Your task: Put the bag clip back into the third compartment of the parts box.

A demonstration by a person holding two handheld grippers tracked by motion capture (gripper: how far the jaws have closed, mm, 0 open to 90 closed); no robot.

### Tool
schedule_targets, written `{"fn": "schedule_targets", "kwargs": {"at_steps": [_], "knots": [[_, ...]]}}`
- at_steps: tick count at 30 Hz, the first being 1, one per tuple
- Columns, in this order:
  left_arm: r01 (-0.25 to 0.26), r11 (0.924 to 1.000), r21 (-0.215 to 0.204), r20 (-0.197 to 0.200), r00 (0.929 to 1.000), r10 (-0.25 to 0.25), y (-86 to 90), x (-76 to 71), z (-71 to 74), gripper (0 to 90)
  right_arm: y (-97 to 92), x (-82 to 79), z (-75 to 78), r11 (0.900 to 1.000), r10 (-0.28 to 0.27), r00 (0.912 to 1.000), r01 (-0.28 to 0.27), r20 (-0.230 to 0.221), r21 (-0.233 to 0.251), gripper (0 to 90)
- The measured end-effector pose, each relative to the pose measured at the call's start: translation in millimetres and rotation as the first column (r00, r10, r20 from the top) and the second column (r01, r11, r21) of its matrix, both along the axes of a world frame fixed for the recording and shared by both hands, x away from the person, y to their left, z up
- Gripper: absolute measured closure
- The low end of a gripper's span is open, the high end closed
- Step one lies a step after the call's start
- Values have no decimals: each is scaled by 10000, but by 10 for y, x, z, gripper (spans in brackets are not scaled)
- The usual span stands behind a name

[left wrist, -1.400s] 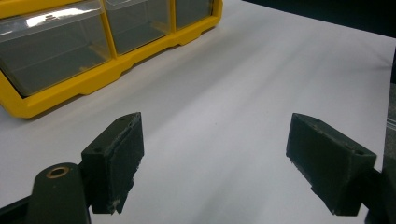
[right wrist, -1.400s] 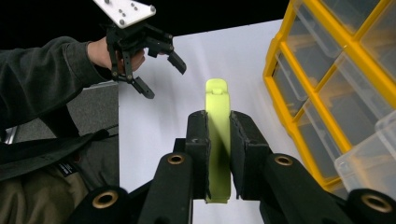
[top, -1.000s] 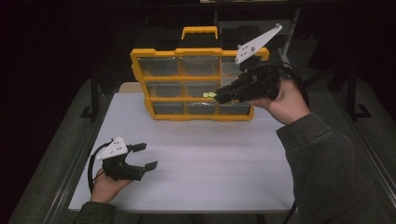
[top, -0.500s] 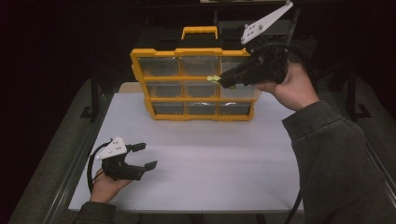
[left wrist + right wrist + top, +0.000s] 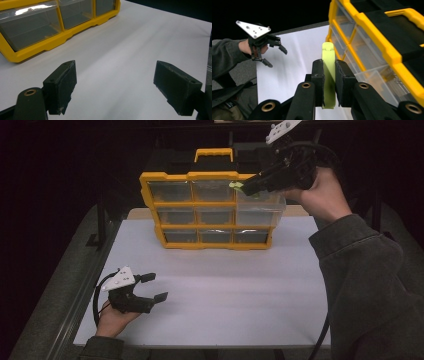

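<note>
1. A white tabletop (image 5: 215, 290) sits in a dark room, with a grey floor showing along its left edge.
2. At the far side of the table stands a yellow plastic organiser case with clear drawers and a carry handle (image 5: 210, 210); its upper right clear drawer (image 5: 260, 207) is pulled forward out of the frame.
3. The right gripper (image 5: 245, 185) hangs above that open drawer, its jaws clamped on a flat lime-green plastic piece (image 5: 328, 75), which stands on edge between the pads.
4. The green piece looks light, stiff and smooth, so it may slip or twist if held loosely. The flat faces are the sound place to take hold, as the pads do here, near its middle.
5. The next move probably calls for lowering the piece into the open drawer; the drawer's thin clear wall could be knocked by the jaws.
6. The left gripper (image 5: 150, 287) rests near the front left of the table, well apart from the case, with its jaws wide apart and nothing between them.
</note>
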State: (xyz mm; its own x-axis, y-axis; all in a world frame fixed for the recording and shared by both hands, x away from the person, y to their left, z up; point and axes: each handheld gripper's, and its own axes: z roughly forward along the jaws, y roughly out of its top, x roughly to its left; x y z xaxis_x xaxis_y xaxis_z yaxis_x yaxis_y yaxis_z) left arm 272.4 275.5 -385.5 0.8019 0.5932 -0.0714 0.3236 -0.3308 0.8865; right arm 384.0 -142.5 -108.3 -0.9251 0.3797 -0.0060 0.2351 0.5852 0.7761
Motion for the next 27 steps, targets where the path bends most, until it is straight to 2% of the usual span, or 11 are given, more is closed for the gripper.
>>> {"fn": "schedule_targets", "kwargs": {"at_steps": [7,8,9,27], "knots": [[37,10000,93,51,10000,-37,3,2,1,188,-29,100,68,9996,-275,9996,275,-14,-52,770],[-40,9999,-126,-13,10000,40,-13,-3,-6,188,-36,113,74,9995,-322,9995,322,-20,-65,770],[-27,9999,-105,-8,10000,27,-12,-3,-6,188,-43,122,77,9993,-371,9993,370,-75,-50,770],[4,10000,-23,33,10000,-4,0,0,-1,189,-205,339,-26,9938,-1082,9939,1076,-232,-265,770]]}}
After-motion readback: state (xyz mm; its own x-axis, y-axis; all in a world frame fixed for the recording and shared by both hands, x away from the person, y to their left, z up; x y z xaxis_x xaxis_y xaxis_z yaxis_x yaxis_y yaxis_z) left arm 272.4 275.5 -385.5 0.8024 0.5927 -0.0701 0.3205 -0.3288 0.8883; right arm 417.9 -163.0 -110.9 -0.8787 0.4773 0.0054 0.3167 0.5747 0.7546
